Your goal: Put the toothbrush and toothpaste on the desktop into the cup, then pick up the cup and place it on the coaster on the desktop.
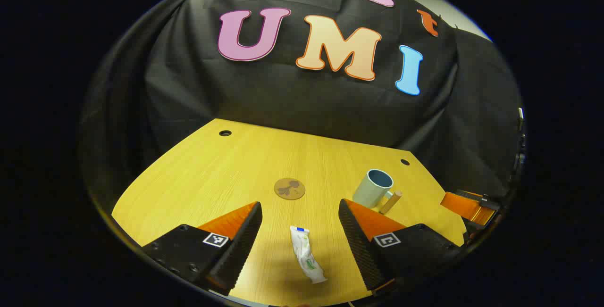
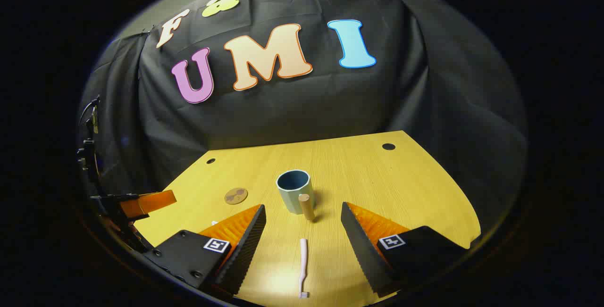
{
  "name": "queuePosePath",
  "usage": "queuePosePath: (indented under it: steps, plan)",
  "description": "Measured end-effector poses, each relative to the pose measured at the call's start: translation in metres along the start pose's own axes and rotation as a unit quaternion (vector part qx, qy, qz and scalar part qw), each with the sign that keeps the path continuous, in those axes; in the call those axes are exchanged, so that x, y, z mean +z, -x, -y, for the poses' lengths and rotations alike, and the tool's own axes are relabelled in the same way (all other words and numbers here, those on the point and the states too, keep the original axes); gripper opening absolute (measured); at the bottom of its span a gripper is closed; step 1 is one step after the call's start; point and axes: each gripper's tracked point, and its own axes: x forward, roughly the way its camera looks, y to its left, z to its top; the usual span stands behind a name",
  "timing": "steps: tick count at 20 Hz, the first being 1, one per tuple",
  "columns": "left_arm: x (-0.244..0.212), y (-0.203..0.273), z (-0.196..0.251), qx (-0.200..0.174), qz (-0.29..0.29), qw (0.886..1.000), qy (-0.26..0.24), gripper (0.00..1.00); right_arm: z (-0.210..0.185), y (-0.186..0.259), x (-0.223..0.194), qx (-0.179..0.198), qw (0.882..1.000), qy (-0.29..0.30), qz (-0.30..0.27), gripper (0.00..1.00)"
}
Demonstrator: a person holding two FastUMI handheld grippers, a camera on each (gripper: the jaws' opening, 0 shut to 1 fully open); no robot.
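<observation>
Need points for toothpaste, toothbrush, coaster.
toothpaste (image 1: 306,255), left gripper view, middle of the tube.
toothbrush (image 2: 303,262), right gripper view, middle of the handle.
coaster (image 1: 289,188), left gripper view, centre of the disc.

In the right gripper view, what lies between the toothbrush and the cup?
Only bare desktop separates the toothbrush from the cup, whose wooden handle points toward it.

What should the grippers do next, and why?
Probably lower the open left gripper onto the toothpaste lying flat between its fingers; the cup stands empty. The right gripper is open over the toothbrush.
</observation>
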Motion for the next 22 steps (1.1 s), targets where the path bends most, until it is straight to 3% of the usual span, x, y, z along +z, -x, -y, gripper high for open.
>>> queuePosePath:
  steps: [7,8,11,13,14,15,16,17,22]
  plan:
    - [-0.015,0.011,-0.011,0.014,-0.012,1.000,0.016,0.95,-0.003,-0.004,-0.018,0.014,0.999,0.015,-0.031,0.99]
    - [-0.016,0.012,-0.012,0.014,-0.011,1.000,0.020,0.95,-0.003,-0.003,-0.018,0.014,0.999,0.019,-0.032,0.95]
    - [-0.023,0.013,-0.012,0.015,-0.017,1.000,0.021,0.95,-0.001,0.000,-0.024,0.012,0.999,0.021,-0.038,0.99]
    - [-0.023,0.014,-0.011,0.016,-0.017,0.999,0.022,0.95,-0.001,0.002,-0.028,0.014,0.999,0.018,-0.044,0.95]
    - [-0.025,0.015,-0.010,0.014,-0.018,0.999,0.025,0.95,0.000,0.002,-0.031,0.014,0.999,0.020,-0.046,0.99]
    - [-0.026,0.015,-0.009,0.013,-0.020,0.999,0.026,0.95,0.000,0.003,-0.032,0.013,0.998,0.024,-0.049,0.95]
    - [-0.027,0.013,-0.008,0.013,-0.021,0.999,0.026,0.94,0.001,0.002,-0.033,0.013,0.998,0.025,-0.053,0.99]
    - [-0.029,0.012,-0.007,0.013,-0.024,0.999,0.025,0.95,0.000,0.001,-0.038,0.015,0.998,0.025,-0.060,0.95]
    - [-0.036,0.011,-0.010,0.018,-0.035,0.999,0.025,0.95,-0.004,-0.013,-0.067,0.028,0.990,0.047,-0.130,0.99]
